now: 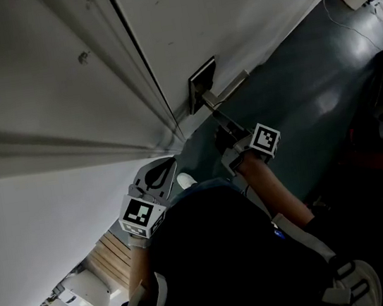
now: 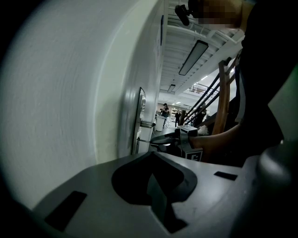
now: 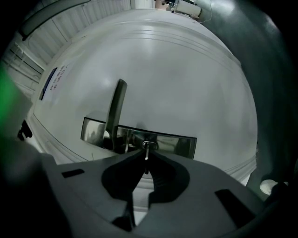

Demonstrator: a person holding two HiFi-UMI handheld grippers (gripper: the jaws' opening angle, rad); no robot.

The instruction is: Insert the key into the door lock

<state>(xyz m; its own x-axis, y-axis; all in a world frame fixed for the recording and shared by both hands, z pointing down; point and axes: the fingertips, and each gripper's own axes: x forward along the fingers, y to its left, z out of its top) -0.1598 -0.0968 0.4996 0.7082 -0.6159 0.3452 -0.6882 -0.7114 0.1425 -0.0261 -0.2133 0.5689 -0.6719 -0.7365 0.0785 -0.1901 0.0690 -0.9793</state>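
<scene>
Clamping the key: the right gripper (image 3: pixel 145 157) has its jaws closed on the key (image 3: pixel 146 161), low in the centre of the right gripper view; the thin metal blade stands upright between them.
Key: its far end meets the round keyhole of the door lock (image 3: pixel 179 145), a mirror-bright steel plate across the middle of the frame. How deep it sits cannot be told.
Handle: a lever handle (image 3: pixel 116 110) rises from the plate's left part, tilted slightly right.
Left gripper: the left gripper (image 1: pixel 158 175) hangs lower left of centre in the head view, close beside the door's edge, jaws together with nothing between them.
Door: the white door (image 1: pixel 228 15) fills the top of the head view, matt and plain, with faint horizontal grooves.
Floor: a dark grey-green floor (image 1: pixel 323 79) with glossy highlights runs along the right side.
Room: a long ceiling light (image 2: pixel 193 56) shows at upper centre of the left gripper view; wooden slats (image 1: pixel 114 256) lie at the head view's lower left.
Person: a bare forearm (image 1: pixel 271 186) reaches to the right gripper.
</scene>
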